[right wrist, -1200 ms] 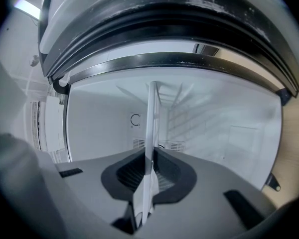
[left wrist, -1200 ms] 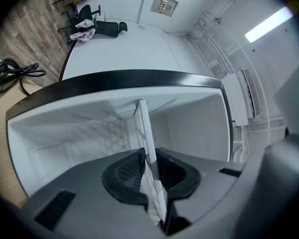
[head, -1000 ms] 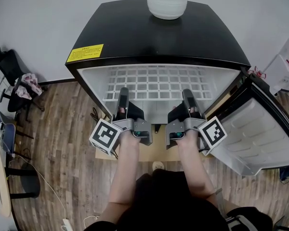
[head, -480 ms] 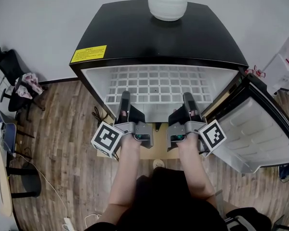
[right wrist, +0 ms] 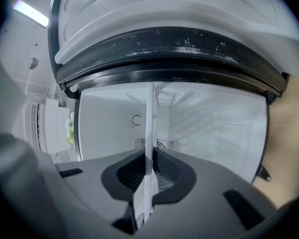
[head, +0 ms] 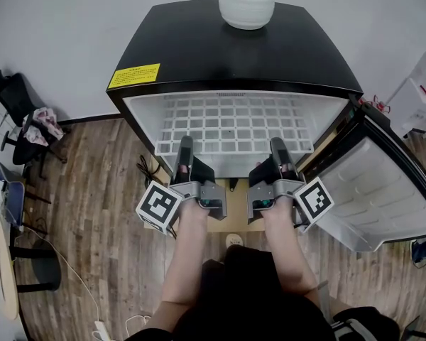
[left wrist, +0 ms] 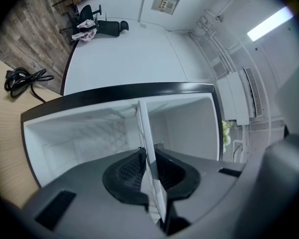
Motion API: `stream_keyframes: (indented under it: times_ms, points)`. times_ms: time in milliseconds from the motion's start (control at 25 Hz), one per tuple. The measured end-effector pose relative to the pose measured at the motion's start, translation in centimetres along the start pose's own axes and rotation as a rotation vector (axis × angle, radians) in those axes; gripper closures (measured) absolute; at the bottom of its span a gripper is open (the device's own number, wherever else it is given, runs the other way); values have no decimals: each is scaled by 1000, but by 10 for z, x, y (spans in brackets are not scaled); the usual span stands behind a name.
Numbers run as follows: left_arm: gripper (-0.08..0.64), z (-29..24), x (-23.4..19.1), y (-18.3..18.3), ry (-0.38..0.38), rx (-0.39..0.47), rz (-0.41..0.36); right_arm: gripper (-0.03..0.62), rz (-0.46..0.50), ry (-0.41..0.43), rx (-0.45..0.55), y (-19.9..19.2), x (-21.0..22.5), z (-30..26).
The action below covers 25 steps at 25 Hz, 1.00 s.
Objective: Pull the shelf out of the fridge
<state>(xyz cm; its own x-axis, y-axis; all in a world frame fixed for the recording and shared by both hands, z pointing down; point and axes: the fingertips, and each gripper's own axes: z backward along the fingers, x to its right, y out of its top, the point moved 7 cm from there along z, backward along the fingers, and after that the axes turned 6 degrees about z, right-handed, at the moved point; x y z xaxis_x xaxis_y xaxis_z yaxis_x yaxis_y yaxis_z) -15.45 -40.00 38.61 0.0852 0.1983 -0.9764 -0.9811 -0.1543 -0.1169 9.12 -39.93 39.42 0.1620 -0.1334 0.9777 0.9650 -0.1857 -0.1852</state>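
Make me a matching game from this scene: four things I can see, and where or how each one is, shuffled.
Things:
1 shelf
2 fridge door
3 white jar
4 yellow sticker

States:
A swung open
B on the fridge, at the back
C clamped by left tool and right tool
D fridge top, front left corner

Pairs: 1-C, 2-A, 3-B, 4-D

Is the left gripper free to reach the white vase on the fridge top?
Probably not yet: the left gripper has its jaws shut on the wire shelf, so it must let go first. Otherwise the fridge top leaves the way to the white vase free.
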Motion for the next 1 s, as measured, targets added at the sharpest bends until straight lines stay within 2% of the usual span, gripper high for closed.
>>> stream_keyframes:
  times_ms: [1000]
  points:
    - [520, 9, -10, -3, 35, -10, -8, 581, -13, -13, 2, -2, 11, 6]
